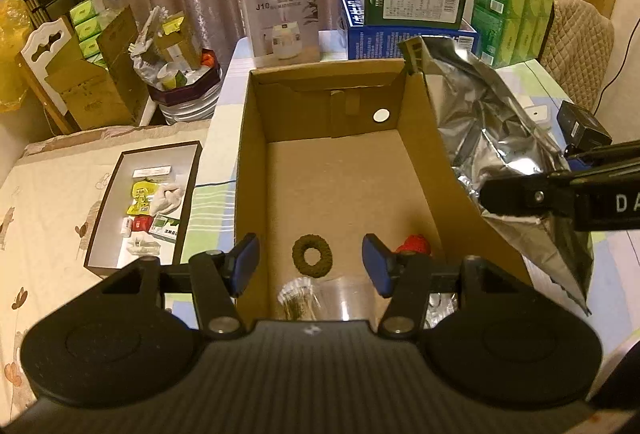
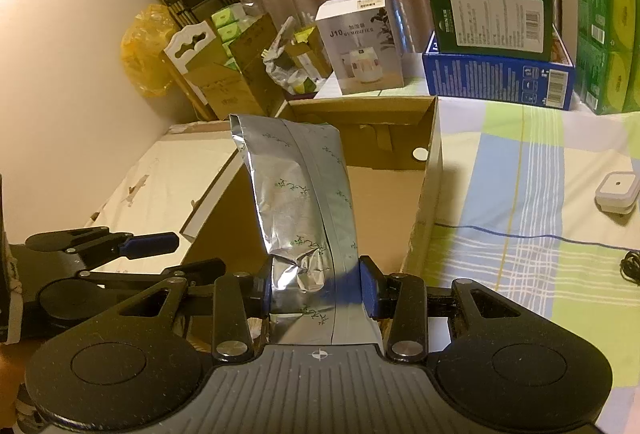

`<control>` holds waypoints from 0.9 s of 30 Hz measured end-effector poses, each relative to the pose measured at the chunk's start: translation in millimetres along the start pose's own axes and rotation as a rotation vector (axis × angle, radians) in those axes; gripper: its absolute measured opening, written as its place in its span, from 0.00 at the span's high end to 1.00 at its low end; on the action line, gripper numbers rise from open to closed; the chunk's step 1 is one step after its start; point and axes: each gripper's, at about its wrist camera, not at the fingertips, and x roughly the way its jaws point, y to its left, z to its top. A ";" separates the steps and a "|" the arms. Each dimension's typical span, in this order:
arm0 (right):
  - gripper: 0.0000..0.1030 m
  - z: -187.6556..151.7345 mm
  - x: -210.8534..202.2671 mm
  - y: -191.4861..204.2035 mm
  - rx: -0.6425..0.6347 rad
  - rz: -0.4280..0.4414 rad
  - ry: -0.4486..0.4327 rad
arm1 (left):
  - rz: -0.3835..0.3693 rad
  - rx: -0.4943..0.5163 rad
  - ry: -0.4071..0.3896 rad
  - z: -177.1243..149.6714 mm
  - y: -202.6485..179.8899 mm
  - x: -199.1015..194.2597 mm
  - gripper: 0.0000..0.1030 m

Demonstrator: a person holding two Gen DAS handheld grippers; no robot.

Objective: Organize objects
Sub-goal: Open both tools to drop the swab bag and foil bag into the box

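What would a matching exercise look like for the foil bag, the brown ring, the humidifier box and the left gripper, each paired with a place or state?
Things:
1. foil bag
2. brown ring
3. humidifier box
4. left gripper

Places or states:
A. on the floor of the cardboard box
B. open, holding nothing
C. clamped in the right gripper
D. standing behind the cardboard box

Pairs: 1-C, 2-A, 3-D, 4-B

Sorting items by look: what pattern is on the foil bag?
Shiny silver foil bag with small green sprig-like markings, clearest in the right wrist view.
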 end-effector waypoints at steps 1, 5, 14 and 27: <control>0.64 -0.3 0.6 0.1 0.002 0.002 0.002 | 0.000 -0.004 -0.001 -0.3 0.7 -0.3 0.49; 0.63 0.0 6.1 2.3 0.004 0.006 0.016 | -0.003 -0.015 0.001 -3.3 2.1 -1.3 0.49; 0.47 3.3 10.7 -0.7 0.058 0.070 -0.019 | -0.012 -0.038 0.004 -6.5 5.4 0.5 0.47; 0.38 -14.0 -32.3 -23.5 0.097 -0.007 -0.095 | -0.017 -0.070 -0.010 -17.1 -4.0 -16.5 0.33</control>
